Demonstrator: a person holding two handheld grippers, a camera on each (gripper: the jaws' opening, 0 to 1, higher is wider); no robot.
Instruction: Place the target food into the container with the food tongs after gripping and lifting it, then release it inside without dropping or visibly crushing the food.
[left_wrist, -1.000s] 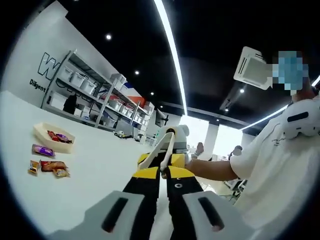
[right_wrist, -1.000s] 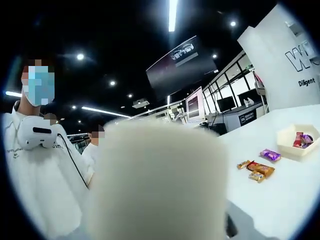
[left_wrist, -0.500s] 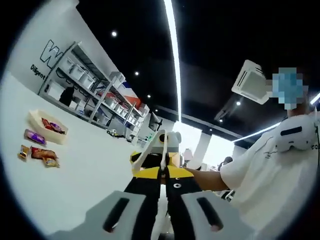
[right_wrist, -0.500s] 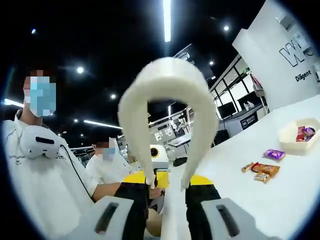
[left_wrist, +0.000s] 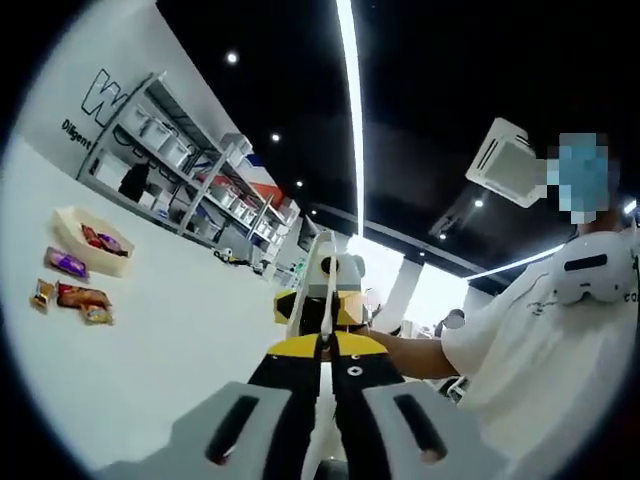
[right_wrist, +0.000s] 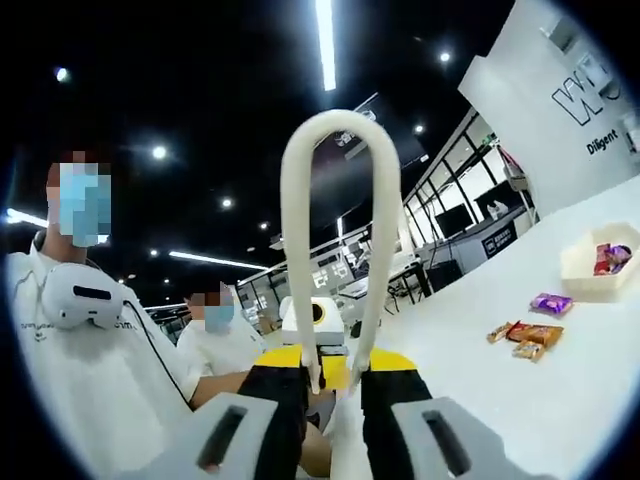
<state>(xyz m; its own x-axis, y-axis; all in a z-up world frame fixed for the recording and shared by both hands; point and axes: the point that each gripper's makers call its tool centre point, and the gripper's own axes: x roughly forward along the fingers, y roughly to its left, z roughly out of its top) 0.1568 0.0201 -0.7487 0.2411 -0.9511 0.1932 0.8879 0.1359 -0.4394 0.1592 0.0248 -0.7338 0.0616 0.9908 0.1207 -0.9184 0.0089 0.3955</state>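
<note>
Gripping: right gripper (right_wrist: 335, 385) clamps tongs (right_wrist: 333, 230) upright, looped end up.
Left gripper (left_wrist: 322, 350): jaws together, raised.
Tray (right_wrist: 596, 282): far right on table (right_wrist: 520, 400).

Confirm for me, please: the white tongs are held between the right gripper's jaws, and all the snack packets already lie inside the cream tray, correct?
Not quite. The white tongs are between the right gripper's jaws, but only some packets lie in the cream tray. The right gripper view shows a purple packet and orange packets lying on the white table outside it.
</note>
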